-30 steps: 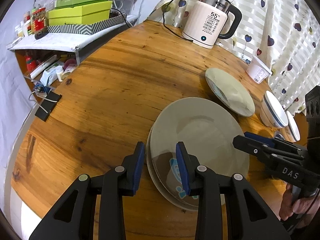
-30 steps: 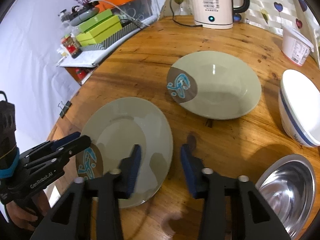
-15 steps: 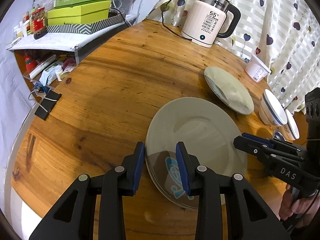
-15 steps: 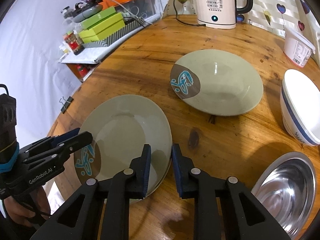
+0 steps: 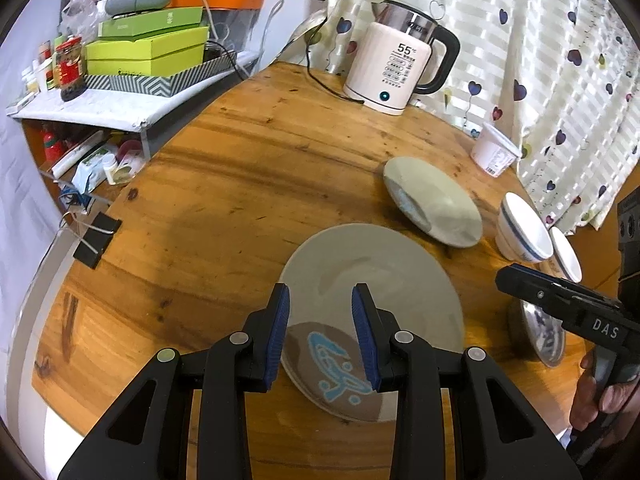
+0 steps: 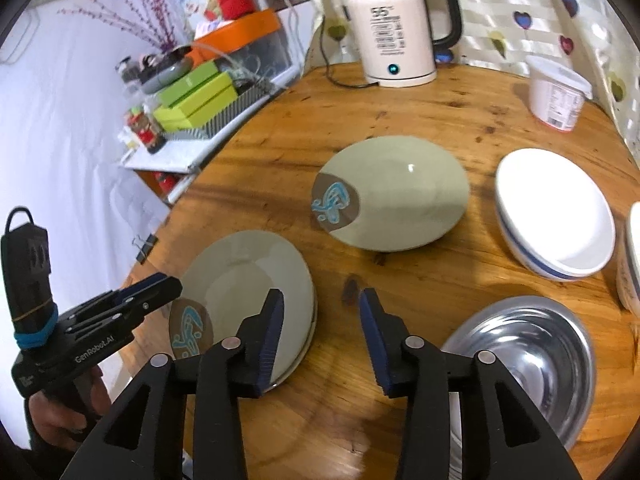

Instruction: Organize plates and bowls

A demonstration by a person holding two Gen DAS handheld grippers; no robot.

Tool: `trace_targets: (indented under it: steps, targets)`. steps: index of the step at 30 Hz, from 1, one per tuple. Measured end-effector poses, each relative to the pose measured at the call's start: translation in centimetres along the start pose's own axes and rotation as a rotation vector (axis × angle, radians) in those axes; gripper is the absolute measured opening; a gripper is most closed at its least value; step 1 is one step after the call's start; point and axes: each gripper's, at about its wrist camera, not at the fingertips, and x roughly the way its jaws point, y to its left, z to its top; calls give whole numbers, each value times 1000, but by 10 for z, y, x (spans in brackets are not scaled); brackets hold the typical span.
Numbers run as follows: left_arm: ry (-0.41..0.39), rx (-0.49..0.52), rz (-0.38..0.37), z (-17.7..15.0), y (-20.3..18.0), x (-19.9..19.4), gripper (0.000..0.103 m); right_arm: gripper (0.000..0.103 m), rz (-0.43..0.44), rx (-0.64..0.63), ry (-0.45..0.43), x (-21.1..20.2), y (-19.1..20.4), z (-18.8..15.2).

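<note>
Plates stacked near the round wooden table's lower-left edge; both grippers released.
Right gripper is opening over bare wood beside the glossy green plate stack; left gripper is hovering open above it. Third plate, white bowl, steel bowl are crowding right; kettle upper centre.

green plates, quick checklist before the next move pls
1. Stacked green plates sit flush on each other: ok, only a thin lower rim shows.
2. Right gripper free of the stack: ok, its jaws are opening and nothing is between them.
3. Left gripper let go of the stack: cannot tell, the near rim sits between its pads.
4. Third green plate free to pick up: ok, alone on the table.
5. Path from it to the stack: ok, bare wood.
6. White bowl and steel bowl clear of the stack: ok.
</note>
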Motion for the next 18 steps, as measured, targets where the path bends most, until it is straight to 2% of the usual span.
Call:
trace_targets:
  steps: [18]
  targets:
    - [0,67,-22,16,-24,4,34,39,-9,77,-21,-13,-20,3]
